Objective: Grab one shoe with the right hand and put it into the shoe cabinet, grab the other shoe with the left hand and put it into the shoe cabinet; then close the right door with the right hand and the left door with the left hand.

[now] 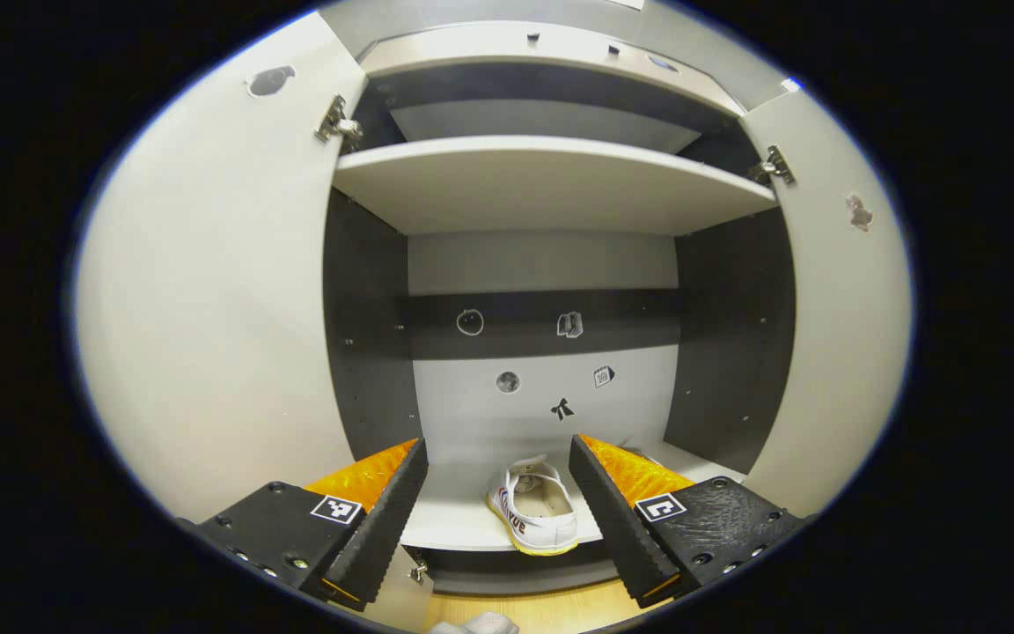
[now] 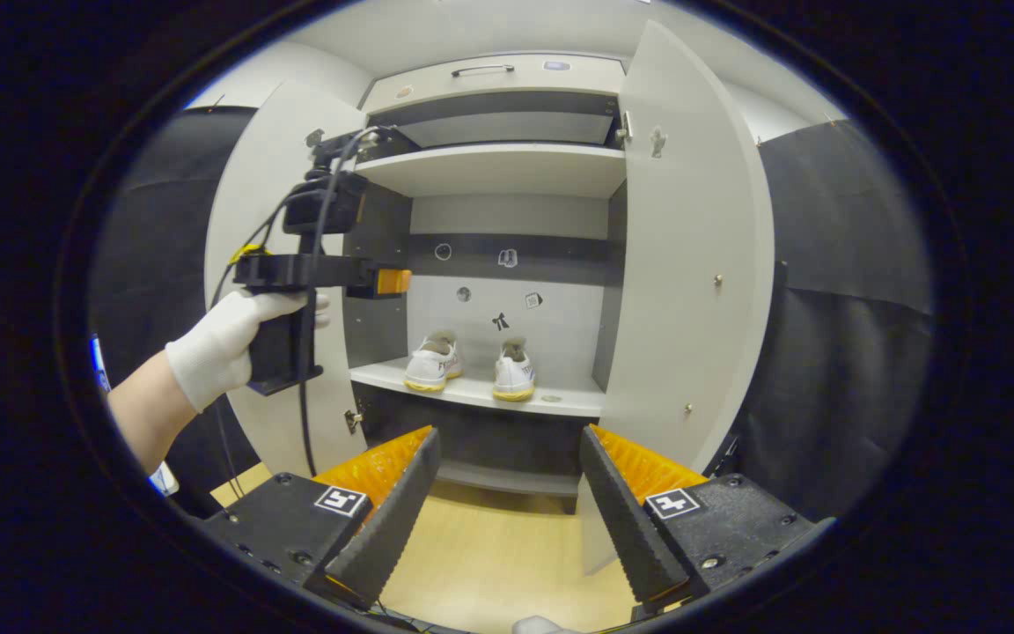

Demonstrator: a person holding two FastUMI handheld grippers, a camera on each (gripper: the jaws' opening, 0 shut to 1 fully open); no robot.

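I see both white canvas shoes [image 2: 472, 368] on the grey cabinet shelf [image 2: 560, 403]. My right gripper [image 2: 507, 502] and left gripper [image 1: 498, 506] gape empty; next I'd swing the right door [image 2: 692, 264] closed.

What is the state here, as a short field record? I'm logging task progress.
shoes: two white shoes, left shoe and right shoe, side by side on the lower shelf of the shoe cabinet
left door: open
right door: open
left gripper: open, empty, facing the cabinet interior
right gripper: open, empty, farther back, near the right door
progress: shoes stored; doors not yet closed
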